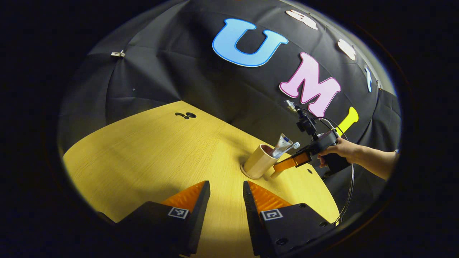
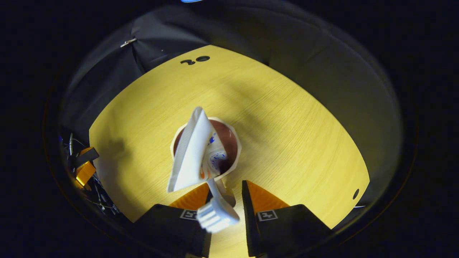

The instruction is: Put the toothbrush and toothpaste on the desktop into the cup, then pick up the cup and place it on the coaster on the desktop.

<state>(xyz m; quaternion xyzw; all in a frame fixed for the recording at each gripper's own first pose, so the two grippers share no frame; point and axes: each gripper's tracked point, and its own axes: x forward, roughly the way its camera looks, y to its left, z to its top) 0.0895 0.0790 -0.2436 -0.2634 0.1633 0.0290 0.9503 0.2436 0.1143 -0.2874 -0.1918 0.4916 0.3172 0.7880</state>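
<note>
Toothpaste and toothbrush stand in the cup, which sits on the coaster on your table. Your right gripper is spread around the cup; your left gripper hangs spread, well apart.

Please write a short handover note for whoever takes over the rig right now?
Left hand-held gripper: open, holding nothing, over the desktop short of the cup.
Right hand-held gripper: open, right beside the cup, not gripping it.
Toothpaste tube and toothbrush are both in the cup, leaning out over the rim.
Done: both items loaded; the cup appears to sit on the round coaster.
Left: confirm the cup is centred, then back both grippers away.
</note>
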